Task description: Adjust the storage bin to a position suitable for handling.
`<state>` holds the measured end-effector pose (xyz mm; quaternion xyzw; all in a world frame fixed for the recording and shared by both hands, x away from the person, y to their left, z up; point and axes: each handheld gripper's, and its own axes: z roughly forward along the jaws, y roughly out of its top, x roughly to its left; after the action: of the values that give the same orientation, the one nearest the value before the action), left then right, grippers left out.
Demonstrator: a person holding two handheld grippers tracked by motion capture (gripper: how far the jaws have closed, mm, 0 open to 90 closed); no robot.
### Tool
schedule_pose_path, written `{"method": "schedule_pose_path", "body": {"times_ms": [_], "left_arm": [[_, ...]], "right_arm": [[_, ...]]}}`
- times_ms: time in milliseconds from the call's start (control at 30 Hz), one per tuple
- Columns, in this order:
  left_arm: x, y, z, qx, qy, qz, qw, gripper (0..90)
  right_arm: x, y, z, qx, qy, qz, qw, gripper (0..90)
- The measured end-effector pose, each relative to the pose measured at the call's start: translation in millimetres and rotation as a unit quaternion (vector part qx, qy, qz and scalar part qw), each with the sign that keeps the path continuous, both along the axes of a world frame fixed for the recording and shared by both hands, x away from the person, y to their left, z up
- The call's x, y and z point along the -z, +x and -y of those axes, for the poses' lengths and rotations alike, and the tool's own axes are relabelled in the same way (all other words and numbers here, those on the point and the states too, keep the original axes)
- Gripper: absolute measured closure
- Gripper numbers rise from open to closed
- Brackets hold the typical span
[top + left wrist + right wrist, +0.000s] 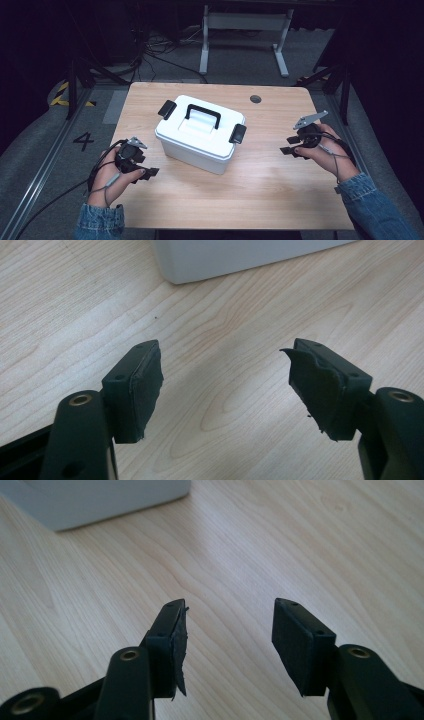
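Observation:
A white lidded plastic box (201,134) with a black carry handle (202,114) and two black side latches (167,109) stands in the middle of the wooden table (260,190), lid on. My left gripper (149,172) rests low at the box's front left, open, with bare wood between its pads (142,385); the box's corner (220,260) lies just ahead. My right gripper (289,148) sits to the box's right, open and empty, its pads (300,640) over the tabletop, with the box's edge (95,500) ahead at the left.
A round cable hole (255,99) lies in the table's far right part. Beyond the far edge stands a white table frame (245,30), with cables on the grey floor. Dark stands flank the table at both sides.

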<state>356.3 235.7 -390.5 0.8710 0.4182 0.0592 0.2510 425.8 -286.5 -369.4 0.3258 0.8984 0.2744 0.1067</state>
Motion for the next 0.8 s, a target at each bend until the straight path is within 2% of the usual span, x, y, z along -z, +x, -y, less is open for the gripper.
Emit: {"method": "schedule_pose_path", "body": {"times_ms": [133, 233, 400, 633, 800], "left_arm": [[0.3, -2.3, -2.0, -0.003, -0.006, 0.000, 1.0000, 30.3], [0.0, -4.8, -3.4, -0.005, -0.008, 0.003, 1.0000, 30.2], [-0.7, -11.8, -8.0, -0.006, -0.013, 0.006, 0.9999, 30.1], [-0.7, -21.9, -15.3, -0.017, -0.015, 0.004, 0.9997, 30.2], [-0.8, -25.4, -18.7, -0.019, -0.015, 0.004, 0.9997, 30.2]], "right_arm": [[-15.8, 5.1, -12.9, -0.012, 0.004, 0.008, 0.9999, 49.2], [-30.0, 8.9, -25.8, -0.023, 0.017, 0.011, 0.9995, 49.8], [-43.2, 16.8, -42.9, -0.038, 0.032, 0.012, 0.9987, 50.6], [-65.0, 26.3, -64.3, -0.054, 0.065, 0.018, 0.9963, 51.3], [-73.3, 31.8, -84.3, -0.068, 0.072, 0.021, 0.9949, 51.4]]}}
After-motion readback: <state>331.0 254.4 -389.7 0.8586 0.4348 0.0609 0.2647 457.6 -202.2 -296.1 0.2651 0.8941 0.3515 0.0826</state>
